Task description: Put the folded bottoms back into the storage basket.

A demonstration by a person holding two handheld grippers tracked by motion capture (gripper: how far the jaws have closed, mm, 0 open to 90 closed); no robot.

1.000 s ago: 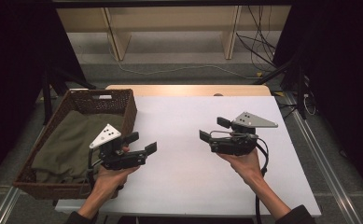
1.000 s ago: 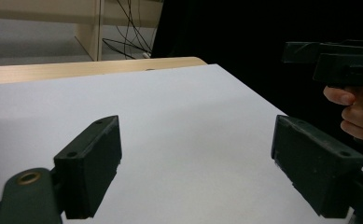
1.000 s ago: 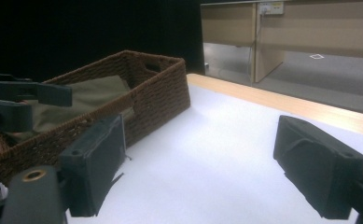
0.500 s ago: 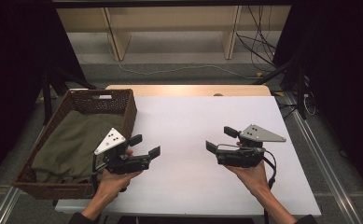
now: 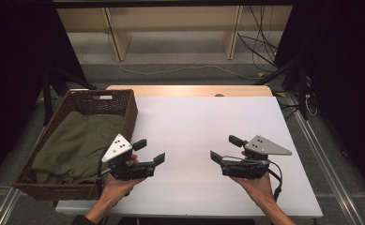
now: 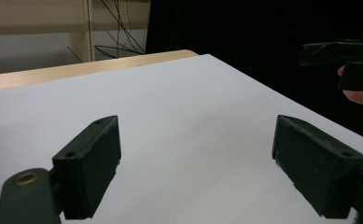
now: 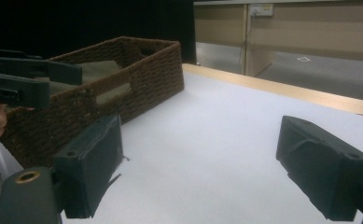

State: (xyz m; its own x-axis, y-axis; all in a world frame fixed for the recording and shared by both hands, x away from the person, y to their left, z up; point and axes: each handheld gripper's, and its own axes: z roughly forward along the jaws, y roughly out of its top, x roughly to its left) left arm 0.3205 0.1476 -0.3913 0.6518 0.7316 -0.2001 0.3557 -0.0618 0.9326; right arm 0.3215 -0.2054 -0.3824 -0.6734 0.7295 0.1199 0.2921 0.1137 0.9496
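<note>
my left gripper (image 5: 150, 152) has its two black jaws spread wide and pinching nothing; in the left gripper view they frame only bare white tabletop (image 6: 184, 121). my right gripper (image 5: 223, 149) likewise has its jaws set well apart, with nothing between them, and its own view looks across the table toward the basket (image 7: 123, 79). both tools hover low over the near half of the table (image 5: 203, 122), pointing inward at one another, well apart, each carried in one of my hands: left hand (image 5: 117, 185), right hand (image 5: 257, 183).

outward from the left gripper: the brown wicker basket (image 5: 129, 110) stands at the left edge of the table, just beside that gripper. inside it lies an olive-green cloth (image 5: 72, 145), loosely flattened, covering most of the basket floor. neither gripper touches the basket or the cloth.

beyond the table: a wooden strip along its far edge, pale shelving uprights, loose cables (image 5: 260, 51) on the floor at right.

stage, as judged from this arrangement: the work concerns the cloth, and it sits wholly in the basket with the white surface vacant. nothing is gripped, so no handling is under way; whether this is a start or a finish i cannot tell. if the cloth is to come out, everything remains: reach, pinch, lift, lay.
</note>
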